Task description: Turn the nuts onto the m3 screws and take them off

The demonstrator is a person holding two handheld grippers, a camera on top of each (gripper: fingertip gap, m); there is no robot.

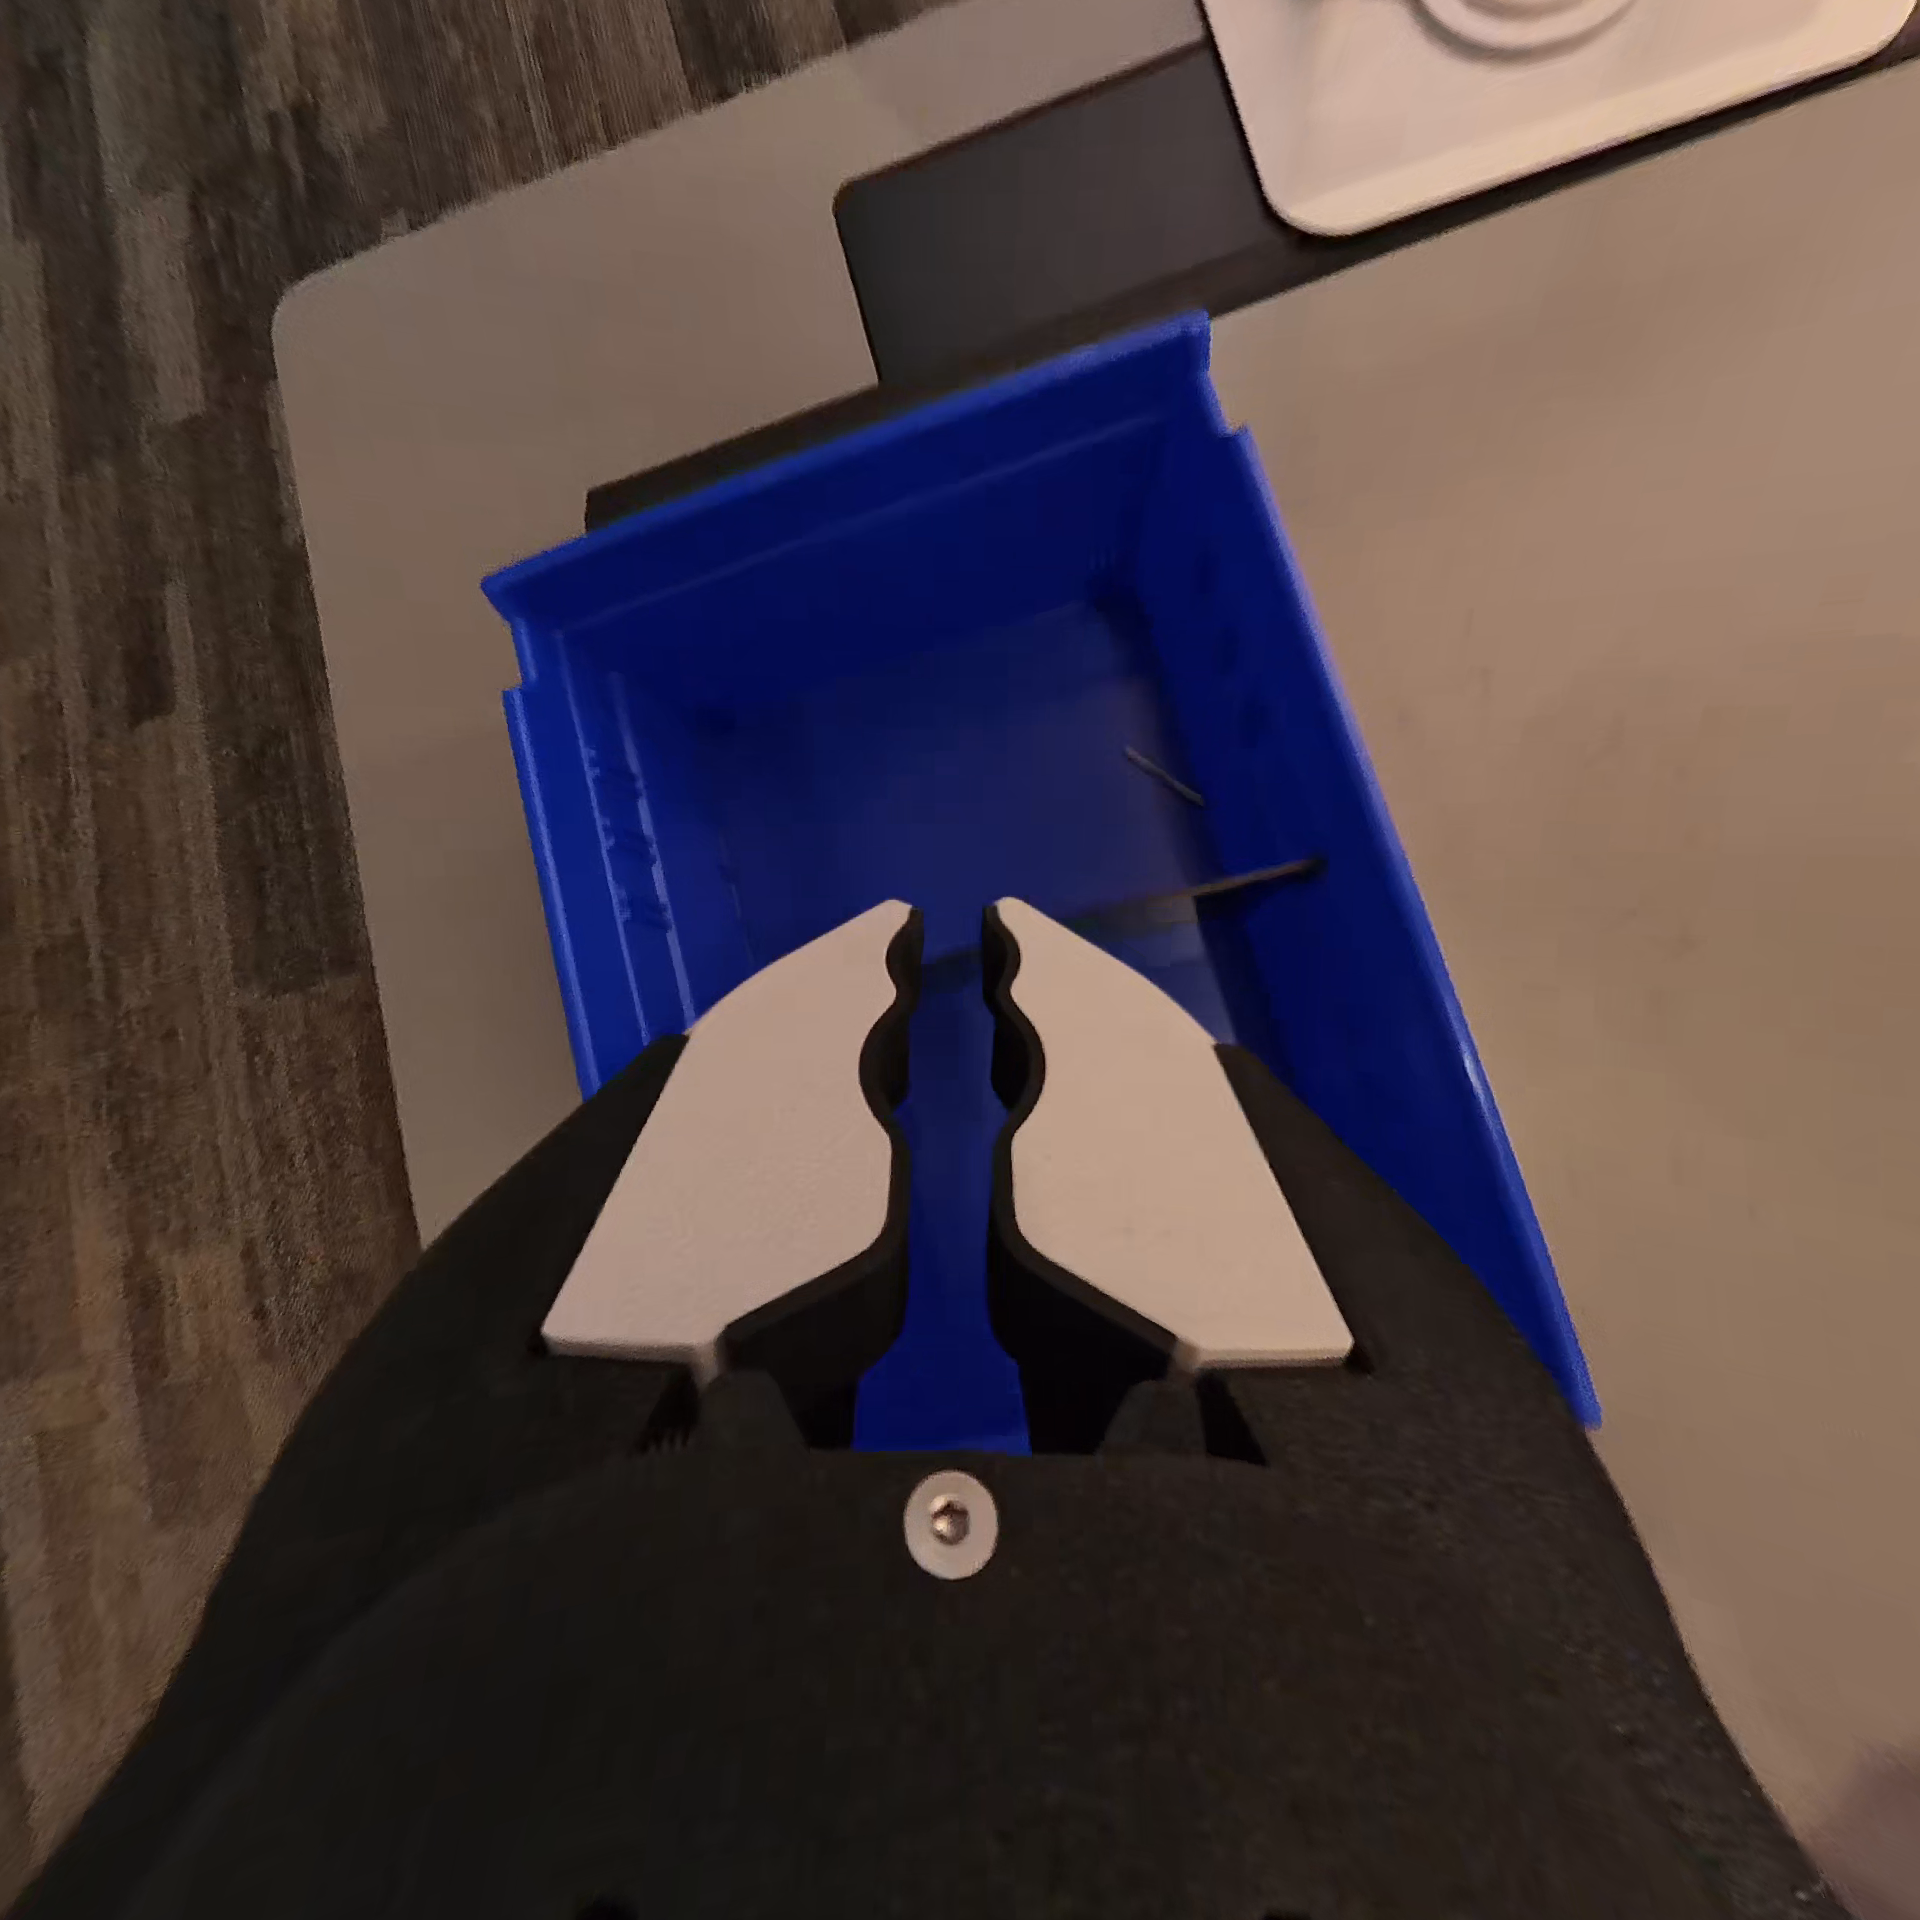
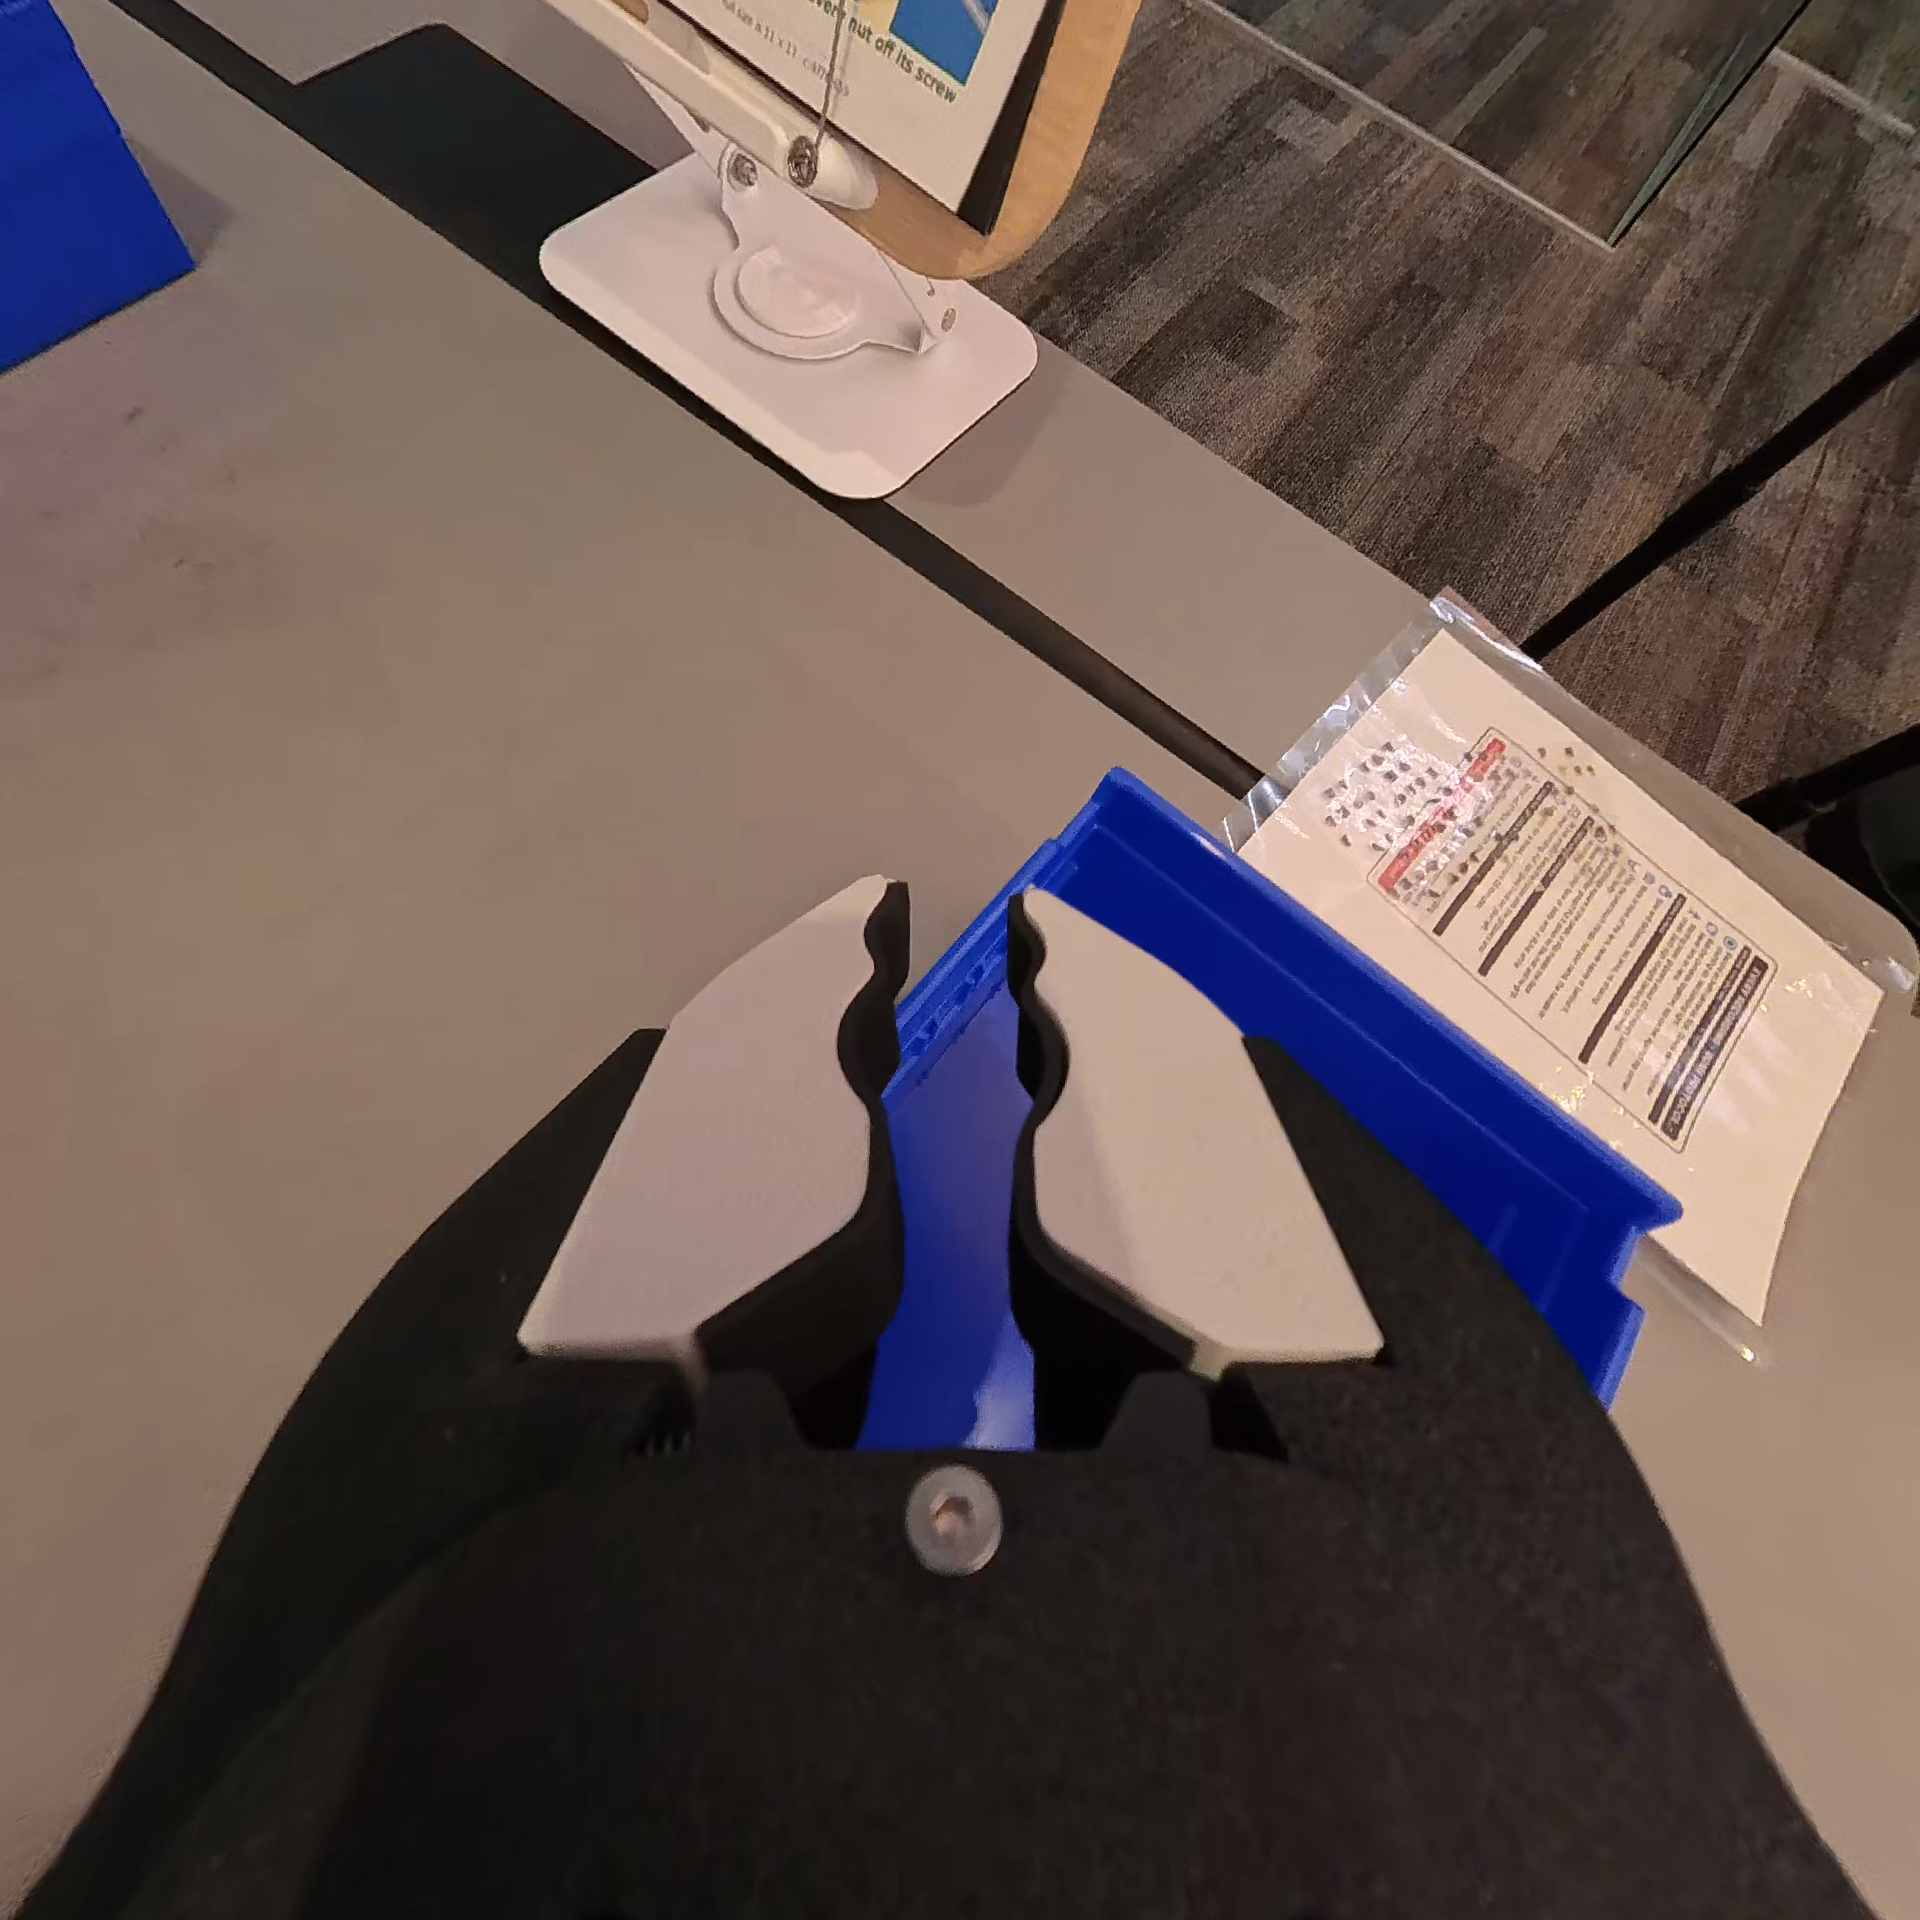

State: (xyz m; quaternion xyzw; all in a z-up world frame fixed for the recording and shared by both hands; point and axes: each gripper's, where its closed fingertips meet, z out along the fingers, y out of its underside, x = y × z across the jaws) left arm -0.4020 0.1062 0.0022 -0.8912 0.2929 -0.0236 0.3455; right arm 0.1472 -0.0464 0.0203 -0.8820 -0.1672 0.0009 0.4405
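In the left wrist view, my left gripper (image 1: 951, 916) hovers over an open blue bin (image 1: 1340, 831), its jaws a narrow gap apart and empty. Two thin dark screws (image 1: 1166, 775) (image 1: 1252, 879) lie on the bin floor by its right wall, motion-blurred. In the right wrist view, my right gripper (image 2: 958, 902) is above the left wall of a second blue bin (image 2: 1351, 1029), jaws slightly apart and empty. A clear plastic bag (image 2: 1538, 935) with a printed card and several small nuts (image 2: 1382, 795) lies just right of that bin. The inside of this bin is hidden.
A white stand base (image 2: 790, 364) holding a framed sign sits at the far table edge; it also shows in the left wrist view (image 1: 1538, 94). The first blue bin (image 2: 73, 187) shows at far left. The grey table (image 2: 416, 675) ends at carpet (image 1: 125, 727) on the left.
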